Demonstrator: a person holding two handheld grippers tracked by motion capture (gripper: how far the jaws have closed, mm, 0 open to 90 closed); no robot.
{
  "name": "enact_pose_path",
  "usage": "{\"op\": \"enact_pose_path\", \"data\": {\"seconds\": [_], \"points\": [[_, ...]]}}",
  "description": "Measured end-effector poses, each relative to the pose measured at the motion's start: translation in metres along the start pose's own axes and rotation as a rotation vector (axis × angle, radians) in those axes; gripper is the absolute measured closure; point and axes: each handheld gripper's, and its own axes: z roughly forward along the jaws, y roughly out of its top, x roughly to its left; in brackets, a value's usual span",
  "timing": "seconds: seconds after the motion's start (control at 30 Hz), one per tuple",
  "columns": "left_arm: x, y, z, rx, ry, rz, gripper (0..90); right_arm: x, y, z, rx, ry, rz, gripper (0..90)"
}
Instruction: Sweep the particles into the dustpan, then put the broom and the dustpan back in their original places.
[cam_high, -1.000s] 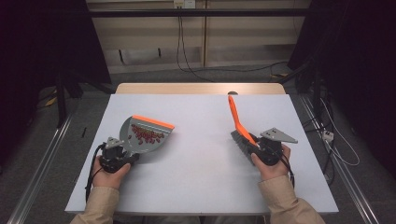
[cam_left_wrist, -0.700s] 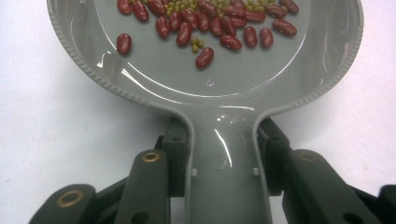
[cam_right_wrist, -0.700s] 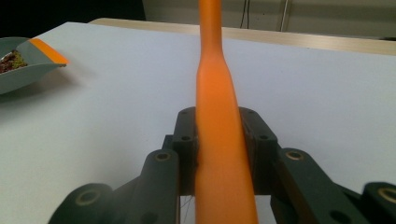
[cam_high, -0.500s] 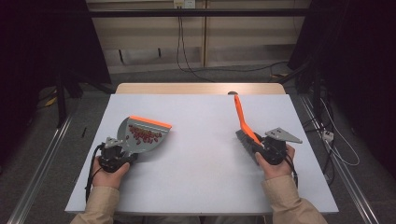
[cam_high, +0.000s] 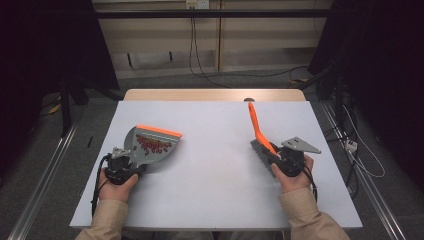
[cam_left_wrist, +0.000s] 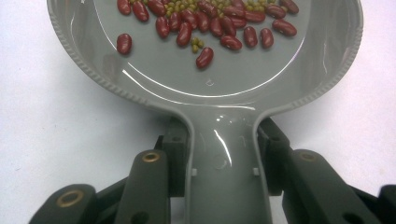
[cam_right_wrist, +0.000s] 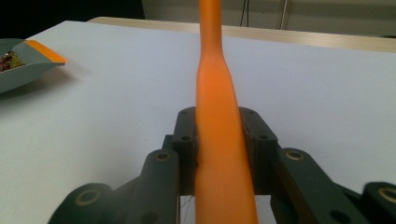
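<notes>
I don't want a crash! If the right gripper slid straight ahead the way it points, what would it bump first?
Probably nothing: past the right gripper and its orange brush, bare table runs to the far edge. The dustpan sits well off that line.

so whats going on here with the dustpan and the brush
A person at a white table holds a gripper in each hand. The left gripper is clamped on the handle of a grey dustpan, which holds red beans mixed with small green ones. The right gripper is clamped on the orange handle of a brush, bristle end by the hand and handle pointing away. Dustpan and brush sit well apart, and no beans show on the table.
</notes>
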Motion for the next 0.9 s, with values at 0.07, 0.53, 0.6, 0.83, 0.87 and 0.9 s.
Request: {"op": "enact_pose_path", "data": {"seconds": [0.07, 0.53, 0.6, 0.83, 0.87, 0.9], "points": [[0.000, 0.000, 0.000, -0.004, 0.002, 0.000, 63.9, 0.000, 0.000, 0.000, -0.002, -0.002, 0.000, 71.1], [0.003, -0.003, 0.004, 0.013, 0.031, -0.024, 63.8, 0.005, -0.001, 0.007, 0.005, 0.009, -0.011, 71.1], [0.004, -0.002, 0.003, 0.012, 0.033, -0.033, 63.8, 0.007, -0.002, 0.009, 0.007, 0.015, -0.005, 71.1], [0.005, -0.002, 0.003, 0.015, 0.027, -0.055, 63.0, 0.011, -0.001, 0.015, 0.000, 0.026, 0.007, 71.1], [0.004, -0.002, 0.003, 0.011, 0.027, -0.058, 62.4, 0.011, -0.001, 0.016, -0.001, 0.030, 0.012, 71.1], [0.004, -0.002, 0.003, 0.006, 0.029, -0.056, 61.6, 0.011, -0.002, 0.017, 0.001, 0.034, 0.019, 71.1]]}}
